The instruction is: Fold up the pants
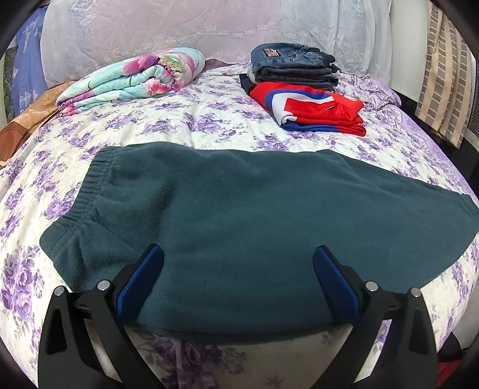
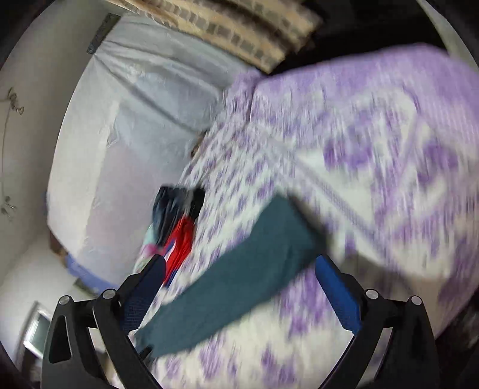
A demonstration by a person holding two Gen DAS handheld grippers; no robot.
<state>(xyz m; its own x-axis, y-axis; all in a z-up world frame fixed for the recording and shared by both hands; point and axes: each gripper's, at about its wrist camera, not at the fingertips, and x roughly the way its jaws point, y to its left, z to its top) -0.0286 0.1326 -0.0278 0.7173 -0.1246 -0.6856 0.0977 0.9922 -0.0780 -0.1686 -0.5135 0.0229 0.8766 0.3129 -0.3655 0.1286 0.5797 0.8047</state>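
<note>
Dark teal fleece pants [image 1: 239, 215] lie flat on the purple-flowered bedspread [image 1: 209, 119], waistband at the left, legs running off to the right. My left gripper [image 1: 238, 254] is open, its blue pads over the near edge of the pants, holding nothing. In the blurred, tilted right wrist view the pants leg [image 2: 239, 278] lies across the bedspread [image 2: 374, 179]. My right gripper [image 2: 241, 263] is open and empty just above the leg.
A folded floral blanket [image 1: 134, 77] lies at the back left. A stack of folded jeans [image 1: 293, 67] and a red, white and blue garment [image 1: 314, 110] sits at the back right, also in the right wrist view [image 2: 179, 236]. Lace curtain [image 1: 194, 27] behind.
</note>
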